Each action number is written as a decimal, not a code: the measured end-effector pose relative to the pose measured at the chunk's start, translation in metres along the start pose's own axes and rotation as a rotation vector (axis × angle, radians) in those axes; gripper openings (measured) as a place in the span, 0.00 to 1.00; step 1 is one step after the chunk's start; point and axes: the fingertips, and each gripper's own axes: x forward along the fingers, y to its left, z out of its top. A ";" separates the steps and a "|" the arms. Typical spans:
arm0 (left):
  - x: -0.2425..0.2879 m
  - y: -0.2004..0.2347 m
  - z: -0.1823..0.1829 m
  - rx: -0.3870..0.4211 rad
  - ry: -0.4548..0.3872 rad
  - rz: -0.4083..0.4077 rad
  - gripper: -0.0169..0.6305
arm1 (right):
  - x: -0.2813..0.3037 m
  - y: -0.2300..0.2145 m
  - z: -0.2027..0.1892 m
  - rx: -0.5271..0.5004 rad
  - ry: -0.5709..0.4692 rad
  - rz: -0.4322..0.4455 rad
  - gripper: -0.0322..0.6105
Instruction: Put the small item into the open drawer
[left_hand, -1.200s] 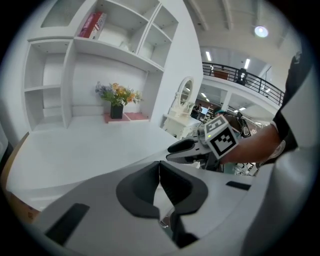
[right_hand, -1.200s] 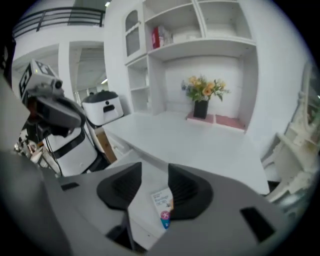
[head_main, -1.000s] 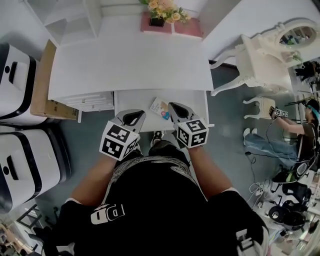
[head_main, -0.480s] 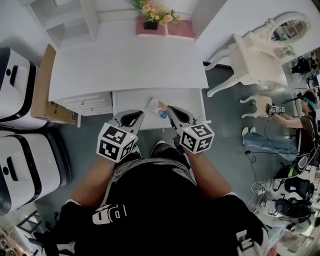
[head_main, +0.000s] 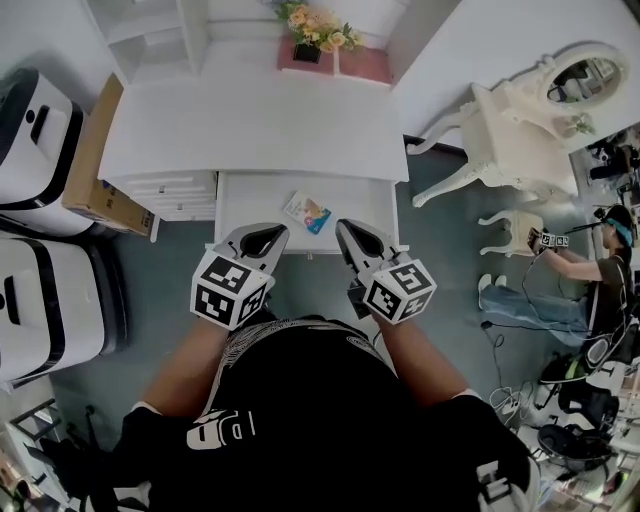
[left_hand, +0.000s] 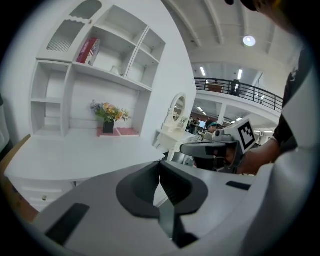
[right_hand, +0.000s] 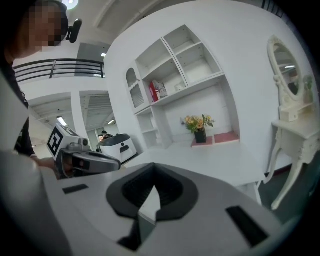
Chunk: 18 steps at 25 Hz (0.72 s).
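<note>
I hold both tongs low in the frame, just in front of the open drawer (head_main: 250, 200), which stands pulled out from under the white table (head_main: 250, 120). My left tongs (head_main: 262, 238) are together: their own view shows the dark pads meeting along one line with nothing between them. My right tongs (head_main: 352, 238) are also closed and empty, with only a thin sliver of white showing behind the pads. Each carries a cube of black-and-white square markers.

The small item (head_main: 306, 212) lies flat on the drawer floor, near the middle of the frame, between and just beyond the two tips, touching neither. It is a white packet or card with blue and orange print, too small for me to read.

At the top centre of the frame a pot of flowers (head_main: 318, 25) stands on a pink mat at the back of the table. A red book (left_hand: 88, 50) leans on the shelf at the upper left of the left gripper view; its lettering is too small to read. A cardboard box (head_main: 95, 165) sits against the table's edge at the left of the frame. White letters on my black shirt show at the bottom, but I cannot read them surely.
</note>
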 end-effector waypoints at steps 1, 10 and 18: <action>0.001 -0.008 -0.003 -0.015 -0.001 0.002 0.05 | -0.007 0.000 -0.003 -0.003 0.008 0.015 0.06; -0.006 -0.096 -0.018 -0.014 -0.068 0.047 0.05 | -0.083 0.010 -0.052 -0.039 0.108 0.148 0.06; -0.020 -0.136 -0.041 -0.040 -0.105 0.131 0.05 | -0.134 0.016 -0.066 -0.113 0.118 0.165 0.06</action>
